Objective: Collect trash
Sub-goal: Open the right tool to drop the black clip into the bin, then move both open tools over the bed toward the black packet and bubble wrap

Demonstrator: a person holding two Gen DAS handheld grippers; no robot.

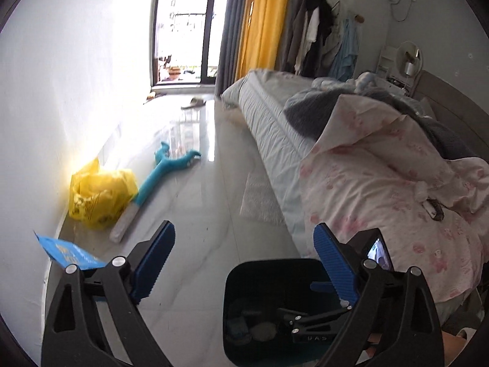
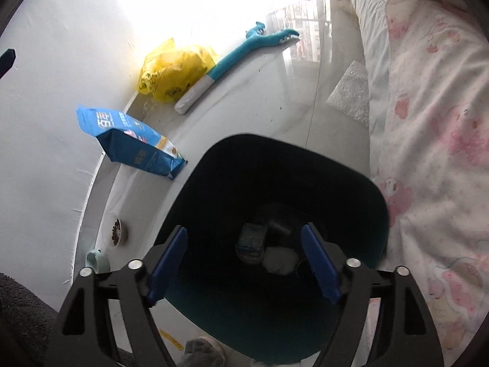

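Above the dark bin, R claw spread, nothing pinched; trash items lie at bin bottom. L claw also spread, empty, w/ bin near right. Bin stands on tiled floor beside bed. Far left by wall: yellow plastic bag, blue pouch, teal toy.

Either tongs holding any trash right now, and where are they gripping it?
Nothing is held. The left tongs and the right tongs are both open with nothing between their pads; the right ones hang over the dark bin.
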